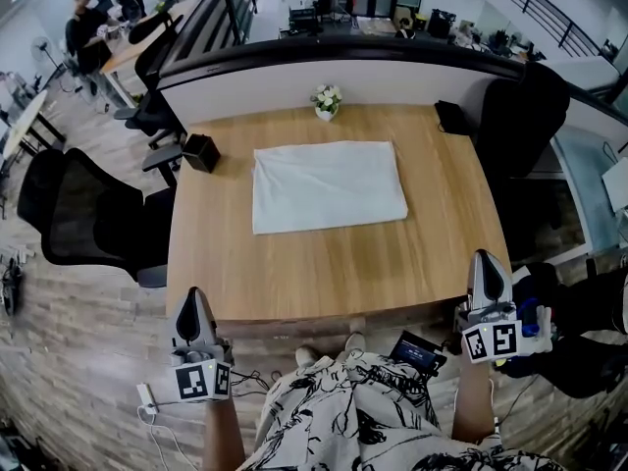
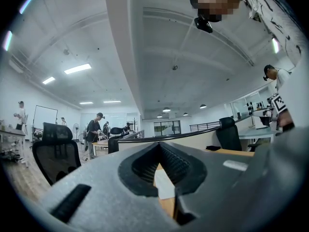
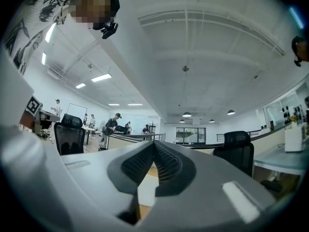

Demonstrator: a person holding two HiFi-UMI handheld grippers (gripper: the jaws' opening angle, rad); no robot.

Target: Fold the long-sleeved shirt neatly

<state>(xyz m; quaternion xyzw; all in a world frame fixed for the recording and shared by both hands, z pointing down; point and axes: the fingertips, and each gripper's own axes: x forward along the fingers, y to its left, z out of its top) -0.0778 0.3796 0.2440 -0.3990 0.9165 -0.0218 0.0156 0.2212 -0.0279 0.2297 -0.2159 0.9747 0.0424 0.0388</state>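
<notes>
The white shirt (image 1: 329, 185) lies folded into a flat rectangle in the middle of the wooden table (image 1: 324, 263). My left gripper (image 1: 193, 297) hovers off the table's near left corner, jaws shut with nothing in them. Level with the near right corner, my right gripper (image 1: 484, 260) is also shut and empty. Both point across the table, well short of the shirt. In the left gripper view, a strip of the white shirt (image 2: 164, 185) shows under the closed left gripper (image 2: 159, 145). The right gripper view shows the same white cloth (image 3: 146, 190) below the closed right gripper (image 3: 153, 144).
A small pot of flowers (image 1: 327, 100) stands at the table's far edge, a black box (image 1: 200, 152) at the far left corner, a dark object (image 1: 452, 117) at the far right corner. Black office chairs (image 1: 83, 214) (image 1: 520, 116) flank the table. A partition runs behind it.
</notes>
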